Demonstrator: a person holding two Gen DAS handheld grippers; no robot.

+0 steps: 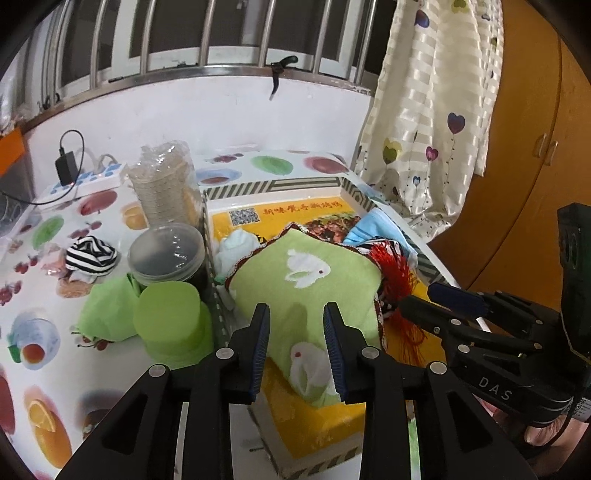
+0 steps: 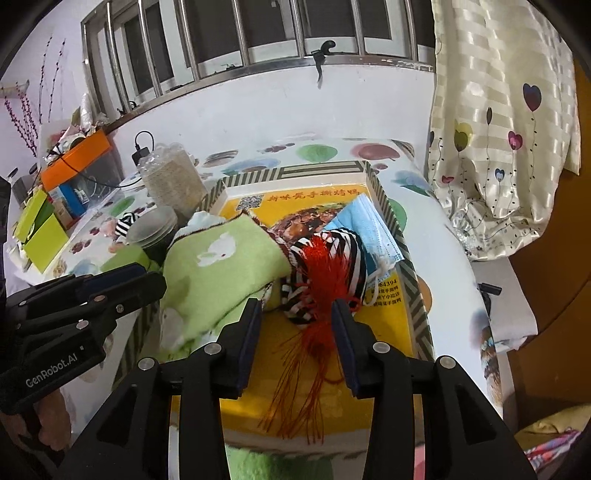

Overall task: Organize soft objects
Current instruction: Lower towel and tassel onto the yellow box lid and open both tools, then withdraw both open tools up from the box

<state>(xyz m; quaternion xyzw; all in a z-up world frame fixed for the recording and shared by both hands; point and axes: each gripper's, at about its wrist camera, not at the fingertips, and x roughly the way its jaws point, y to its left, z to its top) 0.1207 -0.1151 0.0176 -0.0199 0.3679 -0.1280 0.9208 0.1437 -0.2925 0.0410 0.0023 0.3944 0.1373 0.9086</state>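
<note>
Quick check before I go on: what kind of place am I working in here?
Probably a room in a home: a table with a fruit-print cloth stands under a barred window, a heart-patterned curtain hangs beside it, and wooden cabinet doors stand at the right.

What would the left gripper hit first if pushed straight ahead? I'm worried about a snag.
Probably the green rabbit towel in the box: the open left gripper points straight at it, though depth is unclear.
</note>
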